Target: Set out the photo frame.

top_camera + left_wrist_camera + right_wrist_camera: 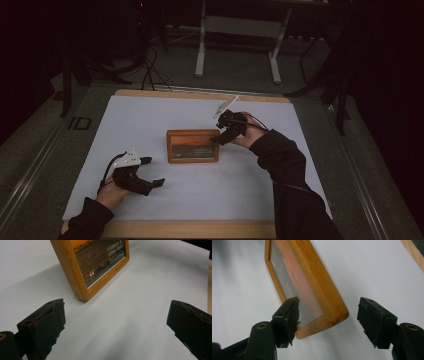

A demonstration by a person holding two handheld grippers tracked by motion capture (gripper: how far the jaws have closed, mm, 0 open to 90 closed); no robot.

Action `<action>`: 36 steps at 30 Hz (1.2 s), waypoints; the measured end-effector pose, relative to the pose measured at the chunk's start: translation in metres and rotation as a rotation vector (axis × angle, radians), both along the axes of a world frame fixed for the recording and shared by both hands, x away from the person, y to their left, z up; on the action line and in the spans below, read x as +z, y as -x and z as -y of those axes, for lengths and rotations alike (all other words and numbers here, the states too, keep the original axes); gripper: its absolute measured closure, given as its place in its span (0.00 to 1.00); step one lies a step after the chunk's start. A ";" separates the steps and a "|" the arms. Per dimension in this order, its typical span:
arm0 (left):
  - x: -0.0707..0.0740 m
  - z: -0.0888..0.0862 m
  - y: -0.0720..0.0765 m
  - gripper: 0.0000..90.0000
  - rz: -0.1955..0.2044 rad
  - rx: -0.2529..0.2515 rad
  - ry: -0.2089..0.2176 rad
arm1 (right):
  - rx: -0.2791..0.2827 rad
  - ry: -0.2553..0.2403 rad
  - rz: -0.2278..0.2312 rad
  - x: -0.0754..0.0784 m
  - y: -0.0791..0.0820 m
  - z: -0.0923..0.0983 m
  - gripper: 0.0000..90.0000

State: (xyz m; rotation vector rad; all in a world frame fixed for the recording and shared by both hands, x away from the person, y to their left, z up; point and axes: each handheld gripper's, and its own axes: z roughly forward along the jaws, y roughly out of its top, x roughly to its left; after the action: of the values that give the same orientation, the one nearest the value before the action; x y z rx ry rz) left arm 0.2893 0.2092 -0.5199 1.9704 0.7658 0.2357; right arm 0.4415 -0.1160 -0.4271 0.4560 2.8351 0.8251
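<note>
Black jaws of the right gripper [328,320] stand wide open around the near right corner of the wooden picture frame [319,287], not squeezing it yet. That frame lies flat mid-table on the white sheet [150,120], long side running left to right. Farther off, the left gripper [147,172] waits wide open and empty, so the right hand is nearer.

A white sheet [165,195] covers a wooden table [200,229]. Beyond it, on the dark floor, stand a white frame's 2 legs [201,47] and cables [149,65].

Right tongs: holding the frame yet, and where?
Not yet. The right tongs are open, straddling a corner of the wooden picture frame, jaws apart from it. The left tongs are open over the white mat.
</note>
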 end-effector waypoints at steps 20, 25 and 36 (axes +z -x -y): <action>0.001 0.000 0.000 0.03 0.009 -0.001 -0.002 | -0.006 0.007 -0.038 -0.007 0.010 0.003 0.39; 0.001 0.000 0.000 0.03 0.008 -0.003 0.003 | -0.027 -0.029 -0.027 -0.003 0.010 0.009 0.28; 0.001 0.002 0.001 0.03 0.010 -0.005 0.001 | -0.026 -0.124 0.013 0.013 0.024 0.022 0.16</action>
State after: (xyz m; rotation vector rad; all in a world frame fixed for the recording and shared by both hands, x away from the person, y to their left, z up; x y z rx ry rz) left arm 0.2885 0.2075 -0.5189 1.9689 0.7544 0.2419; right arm 0.4174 -0.1379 -0.4140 0.5002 2.7702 0.9996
